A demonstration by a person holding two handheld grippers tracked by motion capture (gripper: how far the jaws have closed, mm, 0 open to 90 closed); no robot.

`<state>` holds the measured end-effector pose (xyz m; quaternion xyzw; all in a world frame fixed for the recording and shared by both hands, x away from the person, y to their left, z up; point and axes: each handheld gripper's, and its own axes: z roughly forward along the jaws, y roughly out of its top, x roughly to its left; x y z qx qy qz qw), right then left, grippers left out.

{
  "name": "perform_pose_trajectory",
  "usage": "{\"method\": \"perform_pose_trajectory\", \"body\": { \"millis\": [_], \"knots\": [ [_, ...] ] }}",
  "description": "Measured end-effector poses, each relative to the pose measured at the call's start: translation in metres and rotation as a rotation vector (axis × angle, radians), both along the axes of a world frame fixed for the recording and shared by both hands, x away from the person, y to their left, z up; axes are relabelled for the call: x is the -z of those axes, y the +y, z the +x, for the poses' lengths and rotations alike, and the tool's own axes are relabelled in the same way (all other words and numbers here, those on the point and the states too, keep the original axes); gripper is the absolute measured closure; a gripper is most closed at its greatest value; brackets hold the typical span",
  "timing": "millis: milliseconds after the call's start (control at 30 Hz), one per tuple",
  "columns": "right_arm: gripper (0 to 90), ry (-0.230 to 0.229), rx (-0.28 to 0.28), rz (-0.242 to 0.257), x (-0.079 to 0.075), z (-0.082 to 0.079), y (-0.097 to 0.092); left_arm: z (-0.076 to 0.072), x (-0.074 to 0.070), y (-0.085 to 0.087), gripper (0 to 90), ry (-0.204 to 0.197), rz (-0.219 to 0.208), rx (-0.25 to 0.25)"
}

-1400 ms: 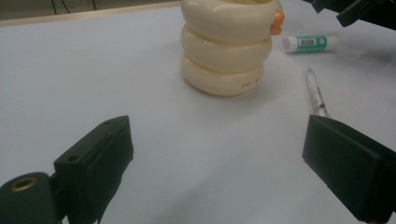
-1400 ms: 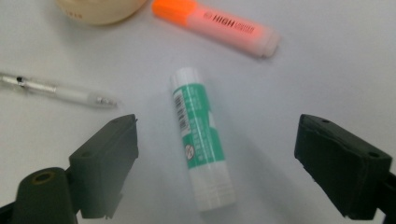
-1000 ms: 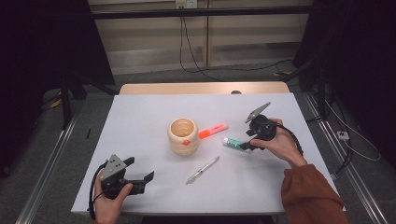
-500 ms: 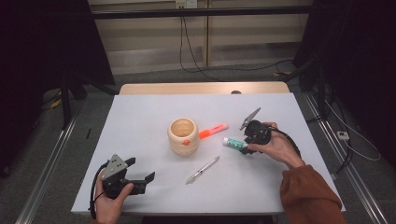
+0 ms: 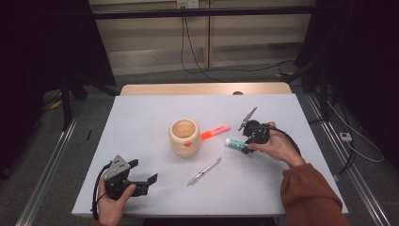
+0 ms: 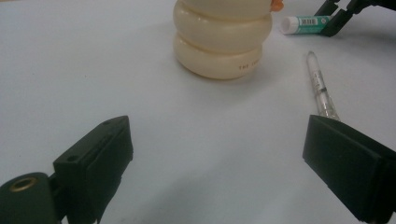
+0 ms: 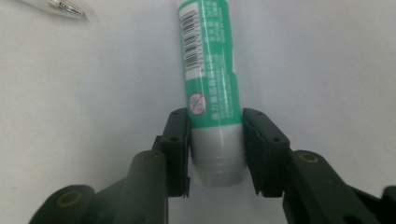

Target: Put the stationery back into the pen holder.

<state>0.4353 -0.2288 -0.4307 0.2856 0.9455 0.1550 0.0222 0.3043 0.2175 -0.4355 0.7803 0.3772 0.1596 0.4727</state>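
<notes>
Glue stick (image 7: 211,70) lies flat on the table (image 5: 141,132), just right of the cup (image 5: 184,136), and the right gripper (image 5: 245,141) comes at it from the cap end. Its jaws have just been closing and now press on both sides of the white base, probably so the stick can be lifted and dropped into the cup. The left gripper (image 5: 149,181) rests near the front edge with jaws wide, holding nothing, as if waiting. A pen (image 5: 204,171) and a marker (image 5: 214,132) lie near the cup.
</notes>
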Motion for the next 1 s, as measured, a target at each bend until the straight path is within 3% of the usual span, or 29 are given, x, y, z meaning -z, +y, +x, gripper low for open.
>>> {"method": "perform_pose_trajectory", "body": {
  "millis": [300,533,767,900,1000],
  "knots": [
    [66.0,-0.015,-0.034,-0.021,-0.0003,0.0001,0.0022,0.0002,0.0009,-0.0010,8.2,0.012,-0.006,0.005],
    [66.1,-0.017,-0.019,-0.029,-0.0012,-0.0020,0.0038,0.0000,0.0007,-0.0013,8.4,0.008,-0.005,0.003],
    [66.2,-0.007,-0.015,-0.002,-0.0037,-0.0038,0.0017,-0.0002,0.0007,-0.0011,8.4,0.009,-0.001,0.003],
    [66.3,-0.031,-0.007,0.029,-0.0089,-0.0047,-0.0040,-0.0007,-0.0005,-0.0012,8.4,-0.002,0.011,0.005],
    [66.3,-0.015,-0.005,0.036,-0.0093,-0.0073,-0.0048,-0.0005,-0.0004,-0.0007,8.4,0.000,0.005,0.004]
  ]
}}
